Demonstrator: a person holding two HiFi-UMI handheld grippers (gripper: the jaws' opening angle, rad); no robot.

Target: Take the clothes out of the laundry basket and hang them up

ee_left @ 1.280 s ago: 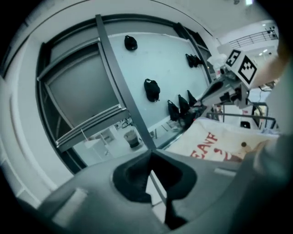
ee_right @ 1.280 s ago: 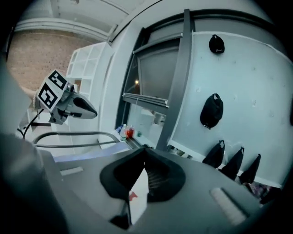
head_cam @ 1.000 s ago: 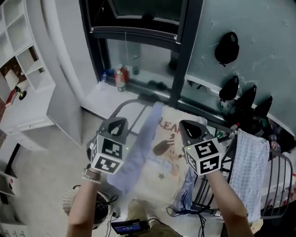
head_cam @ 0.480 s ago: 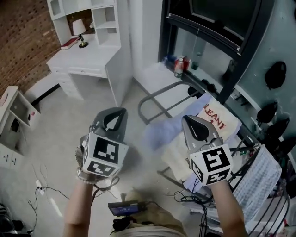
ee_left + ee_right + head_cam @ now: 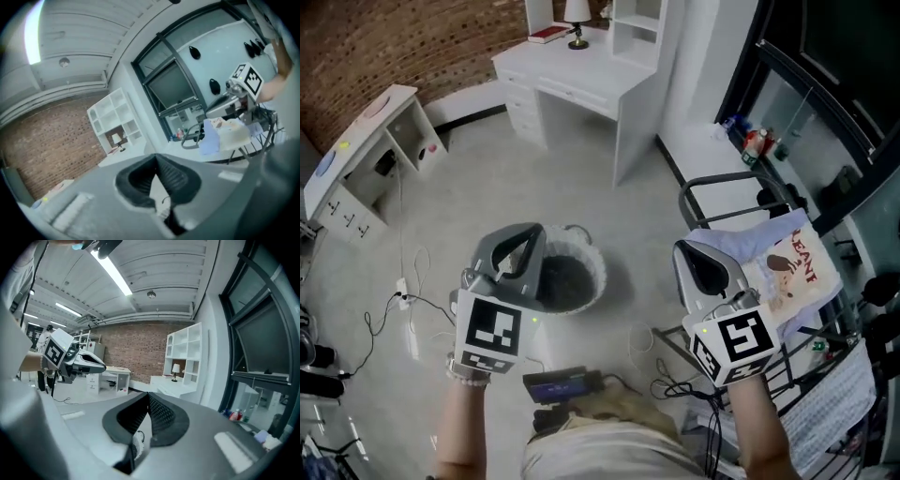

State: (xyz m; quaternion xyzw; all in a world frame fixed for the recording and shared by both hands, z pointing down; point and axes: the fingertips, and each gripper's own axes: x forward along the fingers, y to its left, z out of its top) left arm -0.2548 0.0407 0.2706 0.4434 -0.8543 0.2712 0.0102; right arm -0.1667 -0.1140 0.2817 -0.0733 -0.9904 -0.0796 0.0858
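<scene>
The round white laundry basket (image 5: 581, 274) stands on the floor, its dark inside partly hidden behind my left gripper (image 5: 523, 246). That gripper is shut and holds nothing. My right gripper (image 5: 701, 262) is also shut and empty, between the basket and the drying rack (image 5: 712, 183). A pale blue cloth (image 5: 752, 240) and a cream printed shirt (image 5: 802, 267) hang over the rack. In the left gripper view the jaws (image 5: 157, 161) meet, with the right gripper (image 5: 234, 93) and the hung clothes (image 5: 220, 133) beyond. In the right gripper view the jaws (image 5: 147, 401) are closed and the left gripper (image 5: 77, 359) shows at left.
A white desk with a lamp (image 5: 581, 56) stands at the back, and a low white shelf unit (image 5: 366, 141) at the left. Cables (image 5: 403, 300) lie on the floor. Bottles (image 5: 757, 142) stand on the window sill. A checked towel (image 5: 834, 412) hangs at lower right.
The view has swung left from the drying rack to the floor and basket. Both grippers have moved away from the hung clothes and stayed shut and empty.
</scene>
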